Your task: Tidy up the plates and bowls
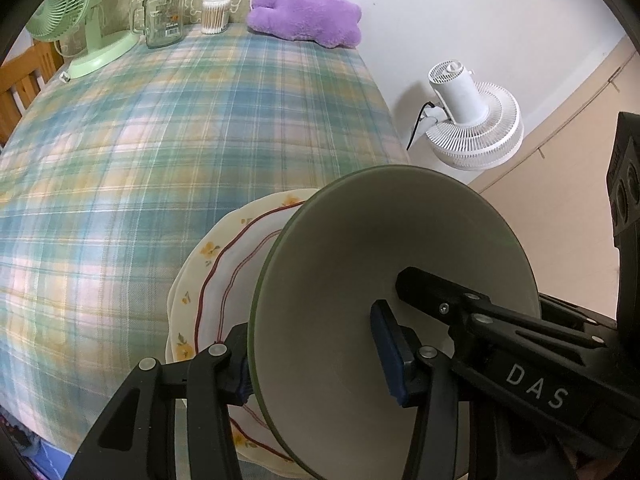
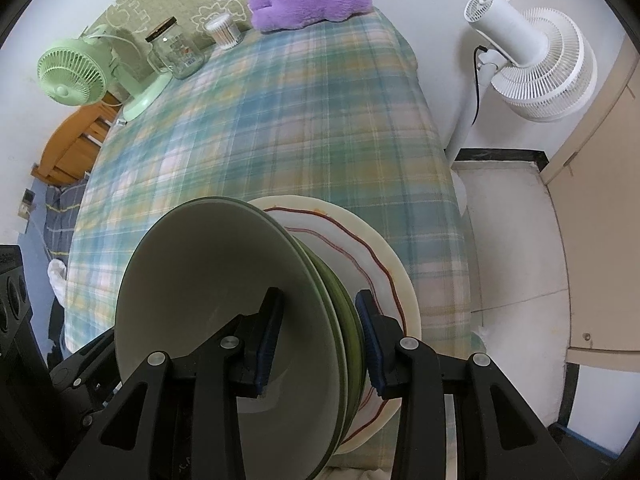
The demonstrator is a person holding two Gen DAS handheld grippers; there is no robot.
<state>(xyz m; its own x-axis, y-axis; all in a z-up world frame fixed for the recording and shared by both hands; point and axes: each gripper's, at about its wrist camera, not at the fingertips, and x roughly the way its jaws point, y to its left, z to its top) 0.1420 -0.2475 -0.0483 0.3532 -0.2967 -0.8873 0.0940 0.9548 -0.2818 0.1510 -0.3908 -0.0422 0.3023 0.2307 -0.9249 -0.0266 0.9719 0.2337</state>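
A stack of green bowls (image 1: pixel 360 264) with pale insides sits tilted over cream plates (image 1: pixel 208 280) that carry a red wavy line and yellow flowers. The plates lie at the near edge of the plaid-clothed table (image 1: pixel 160 140). My left gripper (image 1: pixel 312 344) straddles the bowls' left wall, one pad outside and one inside, shut on it. My right gripper (image 2: pixel 320 320) clamps the right wall of the bowl stack (image 2: pixel 224 280), with several green rims between its pads. The plates (image 2: pixel 384 264) show behind the stack. Whether the bowls touch the plates is hidden.
At the table's far end stand a green desk fan (image 1: pixel 76 12), a glass jar mug (image 1: pixel 164 16), a cotton swab tub (image 1: pixel 216 14) and a purple plush (image 1: pixel 304 16). A white floor fan (image 1: pixel 472 120) stands to the right of the table, and a wooden chair (image 2: pixel 72 148) to its left.
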